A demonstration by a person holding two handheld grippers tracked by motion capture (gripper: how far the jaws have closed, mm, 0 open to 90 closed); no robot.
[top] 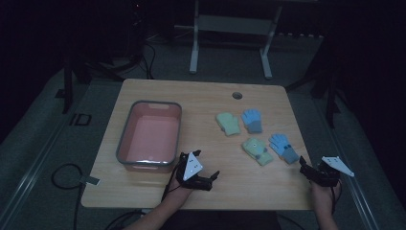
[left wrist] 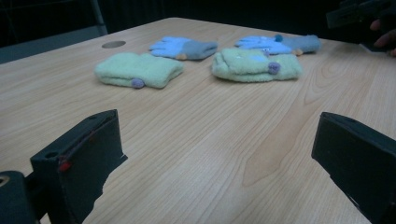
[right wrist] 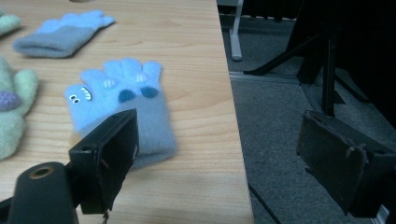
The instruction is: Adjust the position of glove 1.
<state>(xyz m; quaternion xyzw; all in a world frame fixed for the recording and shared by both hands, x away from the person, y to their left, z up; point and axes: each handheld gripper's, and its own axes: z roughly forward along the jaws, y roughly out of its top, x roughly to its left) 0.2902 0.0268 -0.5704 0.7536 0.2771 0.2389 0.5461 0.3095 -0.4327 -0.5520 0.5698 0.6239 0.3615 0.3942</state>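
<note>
Dim room, wooden table point(top: 143, 191); both tools released, right tool point(top: 310, 173) beside blue glove point(top: 284, 147).

Each hand carries black tongs. The left tongs point(top: 214, 175) have a pale grey three-cornered plate on top with small dark dots, and a thin black cable trails from them. The right tongs point(top: 303, 165) wear the same kind of plate. Their jaws are flat black blocks; one left jaw has a tiny red spot.

White letters reading "ID" point(top: 80, 119) are marked on the floor point(top: 43, 143) beside the worktop's left edge. No other text is legible.
</note>
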